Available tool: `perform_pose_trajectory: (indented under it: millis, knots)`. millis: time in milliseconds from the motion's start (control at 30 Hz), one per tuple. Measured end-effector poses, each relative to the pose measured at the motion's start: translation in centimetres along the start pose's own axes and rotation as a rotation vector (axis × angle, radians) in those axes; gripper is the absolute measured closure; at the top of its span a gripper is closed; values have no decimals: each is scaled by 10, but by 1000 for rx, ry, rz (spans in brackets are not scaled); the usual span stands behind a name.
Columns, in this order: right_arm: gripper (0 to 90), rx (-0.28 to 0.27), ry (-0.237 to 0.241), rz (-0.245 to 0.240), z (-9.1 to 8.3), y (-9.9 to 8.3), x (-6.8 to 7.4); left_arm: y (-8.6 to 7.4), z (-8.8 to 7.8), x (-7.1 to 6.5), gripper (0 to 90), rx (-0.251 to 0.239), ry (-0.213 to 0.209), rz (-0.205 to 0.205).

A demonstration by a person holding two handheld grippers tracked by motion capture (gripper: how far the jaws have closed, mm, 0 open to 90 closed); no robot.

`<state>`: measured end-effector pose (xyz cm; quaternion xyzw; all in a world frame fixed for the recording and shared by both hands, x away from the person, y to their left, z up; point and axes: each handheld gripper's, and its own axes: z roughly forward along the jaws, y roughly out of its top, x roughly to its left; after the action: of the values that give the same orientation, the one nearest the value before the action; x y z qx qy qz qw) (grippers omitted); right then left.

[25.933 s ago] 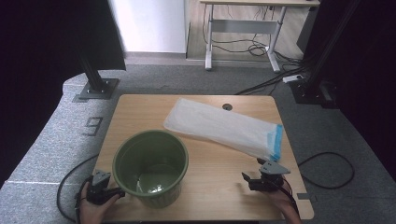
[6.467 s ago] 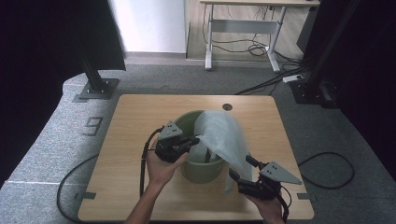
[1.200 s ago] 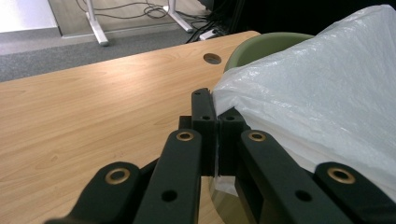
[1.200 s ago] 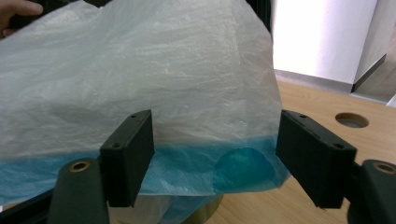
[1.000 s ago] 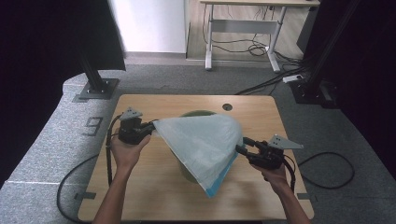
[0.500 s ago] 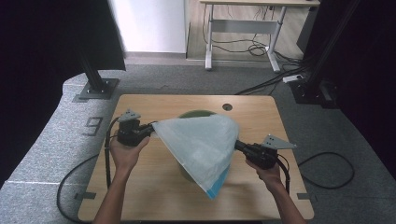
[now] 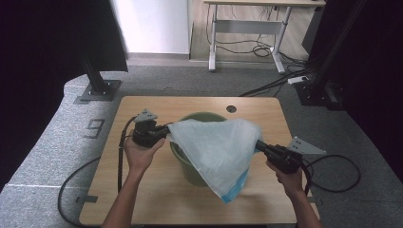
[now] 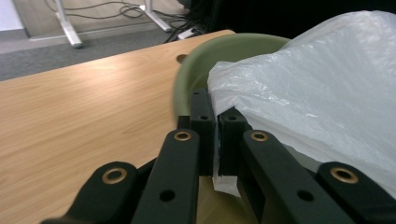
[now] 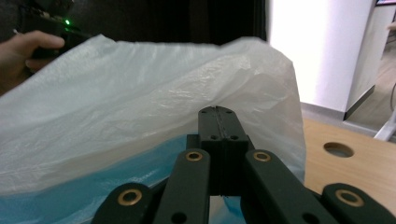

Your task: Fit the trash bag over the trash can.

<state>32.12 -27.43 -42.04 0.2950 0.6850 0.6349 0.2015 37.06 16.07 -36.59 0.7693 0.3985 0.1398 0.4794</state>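
A translucent white plastic bag with a blue band along its hanging end is stretched over a green bucket in the middle of the wooden table. My left gripper is shut on the bag's left edge beside the bucket rim; in the left gripper view its jaws pinch the film of the bag in front of the bucket. My right gripper is shut on the bag's right edge. The right gripper view has the jaws closed on the bag.
A round cable hole sits in the table behind the bucket. Cables trail from both grippers off the table's sides. Beyond the table are a desk frame with floor cables and black stands. The other hand shows past the bag.
The right gripper's jaws have closed on the bag's right edge and lifted it slightly. The left gripper has shifted right toward the bucket. The bag now spreads wider over the bucket.
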Motion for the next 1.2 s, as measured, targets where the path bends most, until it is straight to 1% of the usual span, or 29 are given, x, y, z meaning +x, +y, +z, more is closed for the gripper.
perform_pose_trajectory:
  millis: [33, 67, 100, 167, 200, 233, 300, 333, 367, 400, 433, 467, 500, 600, 700, 733, 767, 833, 933, 967, 1000, 1033, 1067, 1100, 1200]
  knots:
    - [890, 0, 0, 0, 0, 0, 0, 0, 0, 0, 862, 0, 0, 0]
    - [890, -6, -7, 2, -5, 4, -1, 2, 4, -4, 842, 21, -35, 22]
    - [891, -6, -13, 2, -6, 5, -2, 2, 5, -7, 806, 33, -41, 41]
    - [890, -5, -23, 1, -8, 7, -3, 2, 2, -10, 685, 41, -27, 72]
    - [890, -4, -27, 0, -8, 7, -4, 1, -1, -11, 605, 42, -12, 83]
    - [891, -4, -31, 0, -8, 7, -4, 0, -6, -11, 547, 35, 1, 91]
    - [890, -3, -37, 1, -8, 8, -5, 0, -16, -9, 487, 14, -3, 91]
    - [890, -4, -40, 3, -7, 8, -6, 0, -16, -9, 465, 14, -3, 91]
    - [890, -4, -41, 5, -7, 9, -6, 0, -28, -7, 438, -2, -5, 96]
    - [891, -5, -42, 4, -6, 9, -6, 0, -33, -7, 417, -8, -6, 105]
    - [890, -4, -44, 2, -6, 10, -5, 0, -33, -7, 397, -8, -6, 105]
    - [890, -5, -44, -1, -5, 11, -4, 2, -43, -9, 374, -9, -7, 128]
    - [891, -4, -44, -3, -5, 12, -4, 2, -46, -10, 357, -13, -7, 136]
    - [890, -1, -49, -9, -3, 15, -2, 5, -55, -15, 291, -10, -27, 158]
    - [890, 2, -53, -9, -3, 16, -2, 6, -61, -19, 277, -27, -49, 164]
    - [890, 3, -55, -9, -3, 16, -2, 6, -61, -19, 277, -27, -49, 164]
    - [890, 4, -56, -8, -3, 16, -2, 7, -63, -23, 278, -37, -66, 167]
    - [890, 2, -55, -7, -2, 16, -2, 9, -61, -29, 279, -36, -79, 175]
    - [890, -1, -52, -10, 0, 18, 1, 11, -53, -41, 280, -23, -98, 195]
    - [890, -2, -48, -12, 2, 19, 2, 11, -53, -41, 279, -23, -98, 195]
    - [890, -3, -44, -18, 3, 21, 5, 12, -46, -51, 278, -16, -116, 209]
    - [890, -3, -44, -18, 3, 21, 5, 12, -46, -51, 276, -16, -116, 209]
    - [890, -6, -33, -29, 6, 24, 10, 12, -39, -59, 272, -7, -140, 217]
    - [890, -6, -28, -32, 8, 26, 13, 12, -35, -64, 267, 0, -151, 222]
    - [890, 2, -18, -49, 15, 30, 21, 10, -27, -77, 243, 19, -170, 234]
